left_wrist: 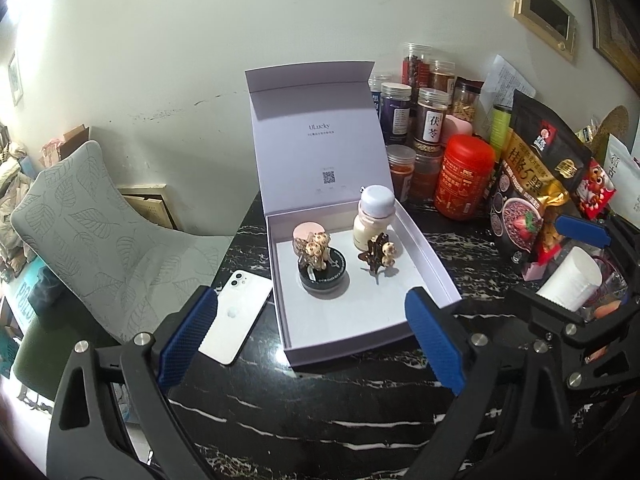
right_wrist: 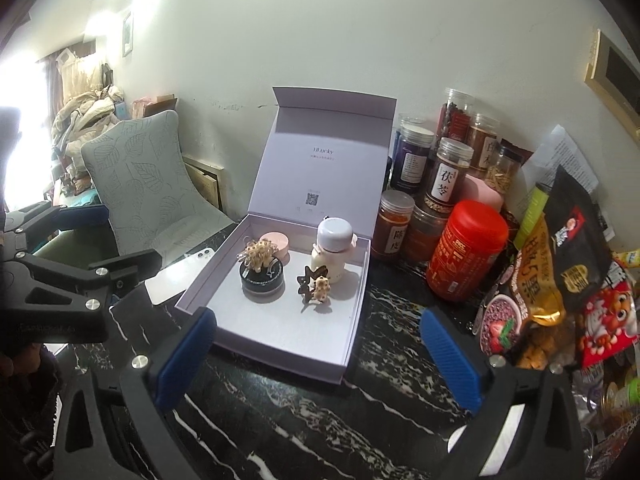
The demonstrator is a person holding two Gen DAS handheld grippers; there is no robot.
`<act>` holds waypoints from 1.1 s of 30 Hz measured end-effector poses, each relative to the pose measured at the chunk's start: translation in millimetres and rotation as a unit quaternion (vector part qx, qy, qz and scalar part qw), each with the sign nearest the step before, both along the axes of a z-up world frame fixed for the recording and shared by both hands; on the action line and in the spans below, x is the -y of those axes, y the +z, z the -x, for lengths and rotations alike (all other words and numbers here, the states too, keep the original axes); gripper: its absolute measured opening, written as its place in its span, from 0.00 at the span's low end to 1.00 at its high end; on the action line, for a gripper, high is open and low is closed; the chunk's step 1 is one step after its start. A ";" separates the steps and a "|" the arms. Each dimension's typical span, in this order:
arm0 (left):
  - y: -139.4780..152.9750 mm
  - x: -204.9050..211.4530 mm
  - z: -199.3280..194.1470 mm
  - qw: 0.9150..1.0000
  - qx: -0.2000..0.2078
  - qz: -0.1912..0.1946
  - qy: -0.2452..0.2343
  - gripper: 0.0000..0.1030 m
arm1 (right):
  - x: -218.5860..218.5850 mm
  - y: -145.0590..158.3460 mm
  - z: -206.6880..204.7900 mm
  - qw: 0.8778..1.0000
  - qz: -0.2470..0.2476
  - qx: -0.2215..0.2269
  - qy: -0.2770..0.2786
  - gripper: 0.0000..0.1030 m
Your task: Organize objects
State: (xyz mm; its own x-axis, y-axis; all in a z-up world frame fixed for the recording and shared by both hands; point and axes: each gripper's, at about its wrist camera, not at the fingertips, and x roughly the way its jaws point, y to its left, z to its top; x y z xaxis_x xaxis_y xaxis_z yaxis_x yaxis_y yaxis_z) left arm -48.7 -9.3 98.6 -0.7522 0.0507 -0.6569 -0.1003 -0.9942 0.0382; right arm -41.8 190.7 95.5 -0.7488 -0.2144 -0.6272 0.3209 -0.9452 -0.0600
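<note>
An open lavender gift box stands on the black marble table, lid upright. Inside are a white bottle with a lilac cap, a black round jar with a beaded hair clip on top, a pink compact behind, and a dark star-shaped hair clip. My left gripper is open and empty in front of the box. My right gripper is open and empty at the box's near edge.
A white phone lies left of the box. Jars of dried goods, a red canister and snack bags crowd the right side. A grey leaf-pattern chair stands at the left.
</note>
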 end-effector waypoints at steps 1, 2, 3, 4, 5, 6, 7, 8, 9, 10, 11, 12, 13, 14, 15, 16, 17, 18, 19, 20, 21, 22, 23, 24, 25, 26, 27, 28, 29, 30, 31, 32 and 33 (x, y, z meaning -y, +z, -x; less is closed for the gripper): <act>0.0 0.1 -4.3 1.000 0.000 -0.002 0.001 0.92 | 0.4 0.1 -3.3 1.000 0.000 0.000 0.000 1.00; -0.3 -0.1 -6.2 1.000 0.001 -0.003 0.001 0.92 | 0.2 -0.3 -6.6 1.000 -0.001 0.000 0.000 1.00; -0.8 -0.1 -8.4 1.000 0.002 -0.004 0.002 0.92 | -0.1 -0.7 -10.8 1.000 -0.001 -0.001 -0.001 1.00; -1.9 0.0 -11.0 1.000 0.004 -0.003 0.003 0.92 | -0.4 -1.4 -14.8 1.000 -0.002 -0.001 -0.003 1.00; -2.7 -0.2 -13.1 1.000 0.005 -0.002 0.004 0.92 | -0.8 -1.5 -17.3 1.000 -0.001 -0.001 -0.004 1.00; -3.6 -0.7 -16.4 1.000 0.006 -0.001 0.004 0.92 | -1.7 -2.1 -21.7 1.000 0.000 -0.001 -0.007 1.00; -4.6 -1.5 -17.9 1.000 0.006 -0.001 0.003 0.92 | -2.2 -2.7 -24.8 1.000 0.001 -0.001 -0.008 1.00; -5.3 -2.0 -20.3 1.000 0.006 -0.001 0.003 0.92 | -3.0 -3.0 -27.4 1.000 0.003 0.000 -0.009 1.00; -5.4 -2.1 -20.1 1.000 0.006 -0.001 0.003 0.92 | -4.3 -3.6 -30.8 1.000 0.004 0.000 -0.011 1.00; -6.7 -2.8 -23.3 1.000 0.007 -0.002 0.002 0.92 | -5.3 -4.2 -33.8 1.000 0.005 0.001 -0.014 1.00; -7.5 -3.4 -25.5 1.000 0.007 -0.002 0.002 0.92 | -6.1 -5.0 -36.0 1.000 0.005 0.001 -0.016 1.00; -8.5 -4.5 -27.8 1.000 0.008 -0.003 0.002 0.92 | -6.8 -6.1 -39.1 1.000 0.004 0.002 -0.020 1.00; -10.3 -5.3 -31.0 1.000 0.009 -0.002 0.003 0.92 | -7.2 -7.0 -41.8 1.000 0.002 0.002 -0.022 1.00; -11.4 -6.1 -33.2 1.000 0.010 -0.002 0.002 0.92 | -7.7 -7.9 -43.8 1.000 0.000 0.002 -0.024 1.00; -12.9 -6.8 -36.2 1.000 0.011 -0.002 0.002 0.92 | -8.3 -8.7 -46.8 1.000 -0.002 0.002 -0.026 1.00; -14.2 -7.4 -38.9 1.000 0.012 -0.003 0.001 0.92 | -8.7 -9.2 -48.7 1.000 -0.003 0.002 -0.026 1.00; -15.4 -7.9 -40.5 1.000 0.014 -0.003 0.000 0.92 | -9.3 -9.9 -51.8 1.000 -0.003 0.002 -0.028 1.00; -16.6 -8.2 -42.4 1.000 0.015 -0.005 0.000 0.92 | -9.5 -11.0 -54.1 1.000 -0.004 0.002 -0.028 1.00; -18.2 -7.9 -45.2 1.000 0.015 -0.008 0.000 0.92 | -10.0 -11.8 -54.8 1.000 -0.004 0.003 -0.028 1.00; -19.3 -7.9 -46.2 1.000 0.016 -0.009 0.000 0.92 | -10.4 -13.1 -56.9 1.000 -0.004 0.005 -0.029 1.00; -21.0 -8.0 -47.5 1.000 0.018 -0.010 -0.001 0.92 | -10.7 -14.3 -58.3 0.999 -0.005 0.006 -0.031 1.00; -22.8 -8.2 -48.7 1.000 0.021 -0.010 -0.001 0.92 | -10.9 -15.7 -59.2 0.999 -0.006 0.007 -0.032 1.00; -24.1 -8.7 -49.8 1.000 0.023 -0.008 0.000 0.92 | -11.1 -17.2 -60.3 0.999 -0.006 0.008 -0.033 1.00; -25.3 -9.0 -50.3 1.000 0.024 -0.007 0.000 0.92 | -11.8 -18.9 -61.6 0.999 -0.005 0.010 -0.034 1.00; -26.9 -9.2 -51.8 1.000 0.025 -0.007 0.001 0.92 | -12.2 -20.1 -62.6 0.999 -0.004 0.012 -0.034 1.00; -28.0 -9.2 -52.7 1.000 0.026 -0.007 0.000 0.92 | -12.6 -21.3 -63.3 0.999 -0.004 0.013 -0.034 1.00; -29.2 -9.4 -53.7 1.000 0.026 -0.007 0.000 0.92 | -13.0 -22.4 -64.4 0.999 -0.004 0.014 -0.035 1.00; -30.5 -9.7 -54.4 1.000 0.028 -0.007 0.000 0.92 | -13.0 -23.2 -65.4 0.999 -0.004 0.014 -0.035 1.00; -32.1 -9.9 -55.1 1.000 0.029 -0.005 0.000 0.92 | -13.3 -23.8 -65.7 0.999 -0.004 0.015 -0.035 1.00; -33.3 -10.3 -55.6 1.000 0.030 -0.005 0.000 0.92 | -13.5 -24.7 -66.3 0.999 -0.004 0.015 -0.036 1.00; -34.5 -10.3 -56.7 1.000 0.031 -0.005 -0.001 0.92 | -13.6 -25.2 -66.7 0.999 -0.004 0.016 -0.036 1.00; -35.3 -10.5 -56.7 1.000 0.031 -0.005 -0.002 0.92 | -13.8 -25.9 -67.2 0.999 -0.004 0.017 -0.037 1.00; -36.0 -11.0 -57.2 0.999 0.032 -0.005 -0.002 0.92 | -14.0 -26.4 -66.8 0.999 -0.004 0.017 -0.037 1.00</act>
